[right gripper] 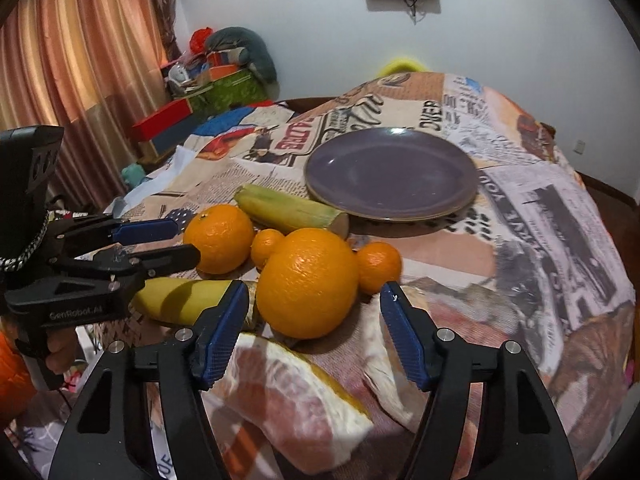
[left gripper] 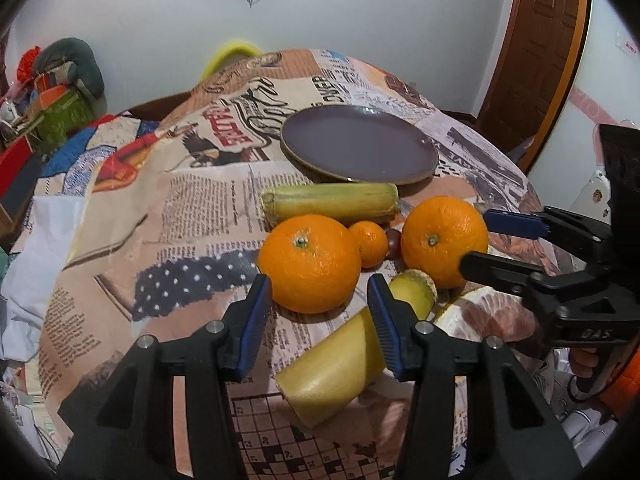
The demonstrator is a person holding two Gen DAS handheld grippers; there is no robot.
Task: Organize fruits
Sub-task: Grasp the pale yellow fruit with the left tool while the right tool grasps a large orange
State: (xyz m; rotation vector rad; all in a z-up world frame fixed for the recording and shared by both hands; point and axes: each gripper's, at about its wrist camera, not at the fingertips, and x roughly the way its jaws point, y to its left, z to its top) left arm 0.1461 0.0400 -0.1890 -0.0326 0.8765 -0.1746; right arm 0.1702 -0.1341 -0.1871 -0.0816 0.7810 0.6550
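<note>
fruits: two big oranges, left orange [left gripper: 310, 262] and right orange [left gripper: 442, 240], plus small tangerines, cane pieces and a pomelo wedge [right gripper: 288, 404], all clustered on the table [left gripper: 200, 208] just in front of the plate [left gripper: 358, 148]; plate is bare
left tongs [left gripper: 320, 292]: parted, straddling the near side of the left orange, pads not on it, nothing held
right tongs [right gripper: 312, 304]: parted, either side of the right orange, pads look just clear of it, nothing held
step: reach-to-grasp, each tongs lined up on one big orange; no fruit on the plate yet, so task looks barely begun
next move: push in a bit so the pads sit at the widest part, close on both oranges, lift clear of neighbours, carry to plate
risk: round fruit may roll or squirt out; tangerine [left gripper: 368, 242] touches the left orange and could get nudged
left view only: small dark fruit [left gripper: 393, 237] between the oranges
right view only: second tangerine [right gripper: 378, 266] behind the right orange; pomelo flesh seen fully
</note>
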